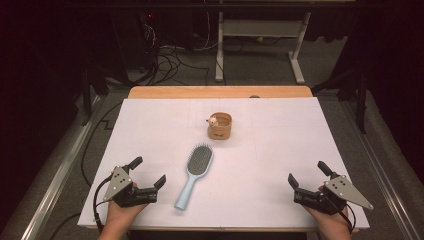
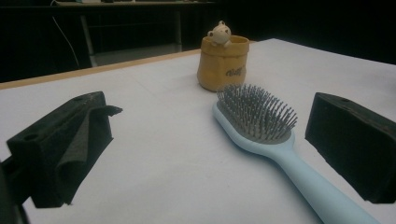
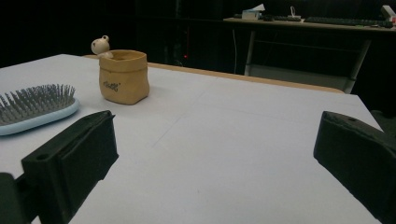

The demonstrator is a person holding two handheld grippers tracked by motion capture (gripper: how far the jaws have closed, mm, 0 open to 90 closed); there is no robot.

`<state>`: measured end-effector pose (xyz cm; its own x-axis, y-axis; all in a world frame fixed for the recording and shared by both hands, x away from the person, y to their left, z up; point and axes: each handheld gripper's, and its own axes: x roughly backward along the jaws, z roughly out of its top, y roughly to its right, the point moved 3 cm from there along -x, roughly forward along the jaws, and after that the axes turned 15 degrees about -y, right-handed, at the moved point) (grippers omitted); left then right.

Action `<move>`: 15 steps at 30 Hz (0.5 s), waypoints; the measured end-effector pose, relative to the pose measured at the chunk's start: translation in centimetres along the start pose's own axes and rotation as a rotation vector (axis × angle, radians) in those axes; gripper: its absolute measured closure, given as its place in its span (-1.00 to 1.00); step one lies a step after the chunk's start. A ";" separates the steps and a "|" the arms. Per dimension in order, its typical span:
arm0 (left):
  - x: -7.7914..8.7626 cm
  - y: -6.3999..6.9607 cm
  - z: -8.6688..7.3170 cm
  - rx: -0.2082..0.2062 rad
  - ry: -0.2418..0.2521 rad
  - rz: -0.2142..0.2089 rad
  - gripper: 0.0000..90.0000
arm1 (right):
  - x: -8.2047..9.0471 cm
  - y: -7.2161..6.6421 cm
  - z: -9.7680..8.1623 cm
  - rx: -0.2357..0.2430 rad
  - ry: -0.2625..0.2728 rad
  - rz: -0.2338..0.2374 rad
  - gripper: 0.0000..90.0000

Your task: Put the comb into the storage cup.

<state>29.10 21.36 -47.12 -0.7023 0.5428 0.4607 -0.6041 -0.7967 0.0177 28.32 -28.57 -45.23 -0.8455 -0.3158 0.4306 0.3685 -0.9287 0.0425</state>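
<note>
**Both Grippers Released at the Near Edge, Hairbrush Between Them**

The left gripper [image 1: 148, 172] rests near the near-left corner of the counter [image 1: 280, 150]. Its fingers [image 2: 60, 149] are released, spread wide with nothing between them. The right gripper [image 1: 308, 172] rests near the near-right corner, its fingers [image 3: 70, 168] likewise released and holding nothing.

The light-blue hairbrush [image 1: 195, 172] lies flat on the counter, bristles up, just beside the left gripper and well apart from the right one. Its handle points toward the near edge; its head points toward the far edge.

A small tan pot [image 1: 220, 126] stands upright beyond the brush head, near the centre of the counter. A small figurine [image 1: 213, 120] sits on its rim.
</note>
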 end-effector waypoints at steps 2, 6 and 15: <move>0.0 0.0 0.0 0.003 -0.001 0.002 -0.98 | 0.0 0.0 0.0 -0.003 -0.001 0.001 -1.00; -0.1 -0.1 -0.1 0.008 -0.008 -0.005 -0.98 | 0.0 0.0 0.0 0.001 0.002 0.001 -1.00; -0.1 -0.3 -0.2 0.035 -0.020 -0.009 -0.98 | -0.4 -0.1 -0.2 -0.002 -0.011 0.013 -1.00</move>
<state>29.31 21.57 -47.36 -0.6893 0.5447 0.4776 -0.5963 -0.8010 0.0530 28.56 -28.39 -45.55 -0.8367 -0.3253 0.4406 0.3782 -0.9250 0.0353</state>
